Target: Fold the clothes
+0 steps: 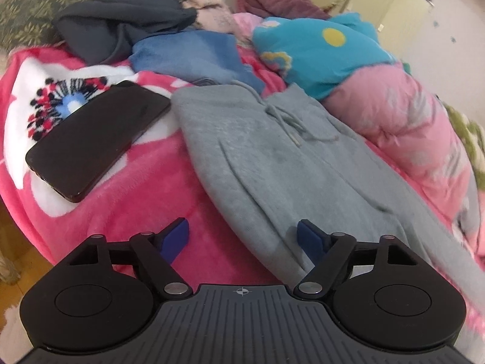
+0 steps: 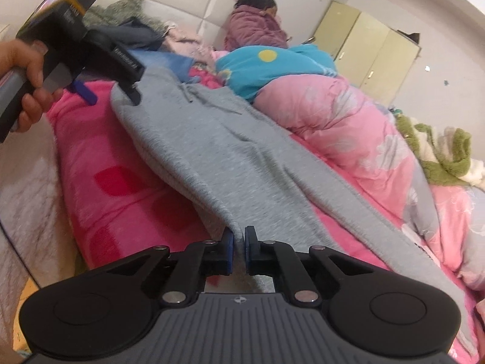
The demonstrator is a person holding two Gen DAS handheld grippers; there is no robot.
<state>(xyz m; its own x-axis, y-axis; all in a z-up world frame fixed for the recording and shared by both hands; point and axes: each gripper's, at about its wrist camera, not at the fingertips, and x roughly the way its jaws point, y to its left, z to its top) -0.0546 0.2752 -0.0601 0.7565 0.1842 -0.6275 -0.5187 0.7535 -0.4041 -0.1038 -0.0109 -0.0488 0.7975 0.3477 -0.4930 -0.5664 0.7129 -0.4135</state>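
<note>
Stretched lengthwise along the pink fleece bed blanket (image 1: 127, 212), grey sweatpants (image 1: 272, 157) of soft, fuzzy knit, drawstring waist at the far end, leg ends at the near end. Right claw (image 2: 239, 250) clenched on the near edge of the grey fabric, a thin pinch of cloth between the blue pads; left claw (image 1: 242, 239) released, jaws wide, straddling the near left edge of the same garment without gripping. Just left of the pants, a flat, glossy black phone (image 1: 97, 139), apart from the cloth.

One grey sweatpants (image 1: 272, 163), one phone (image 1: 97, 139), two tongs (image 1: 242, 239) (image 2: 239, 242).
</note>
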